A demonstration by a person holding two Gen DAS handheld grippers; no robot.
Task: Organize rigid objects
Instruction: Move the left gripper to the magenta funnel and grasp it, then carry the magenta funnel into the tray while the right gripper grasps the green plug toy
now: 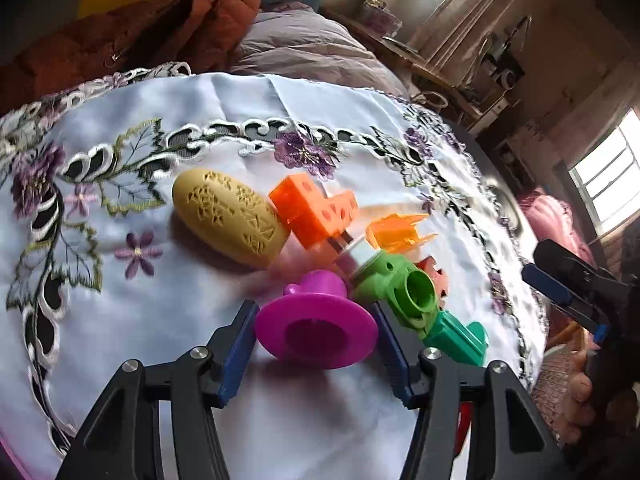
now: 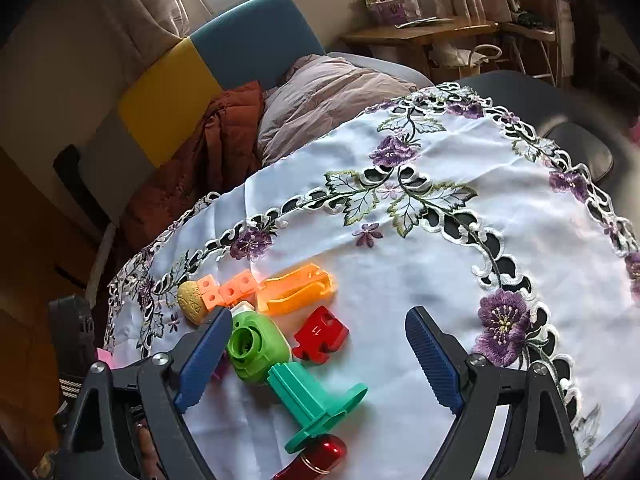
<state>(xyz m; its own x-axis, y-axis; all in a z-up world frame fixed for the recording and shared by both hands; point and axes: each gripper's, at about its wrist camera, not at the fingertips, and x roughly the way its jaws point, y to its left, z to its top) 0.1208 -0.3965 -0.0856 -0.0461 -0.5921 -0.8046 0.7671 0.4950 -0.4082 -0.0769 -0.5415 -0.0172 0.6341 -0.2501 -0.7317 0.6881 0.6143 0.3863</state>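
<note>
A magenta flanged piece [image 1: 316, 332] lies tilted on the embroidered white cloth [image 1: 140, 340], its wide rim facing me. My left gripper [image 1: 314, 306] is shut on it, both blue pads against the rim's sides. Behind it sit a tan patterned oval [image 1: 228, 220], an orange holed block [image 1: 312, 212], a clear orange clip [image 1: 400, 232], a green round-mouthed part [image 1: 400, 292] and a teal flanged piece [image 1: 456, 336]. My right gripper [image 2: 320, 314] hangs open above the teal piece [image 2: 316, 404] and a red notched block [image 2: 320, 336], touching neither.
A shiny red object [image 2: 320, 456] lies at the near edge under the right gripper. The cloth's right half [image 2: 460, 260] carries only embroidery. Past the far table edge are a rust blanket [image 2: 224, 144] and a pale duvet [image 2: 328, 96].
</note>
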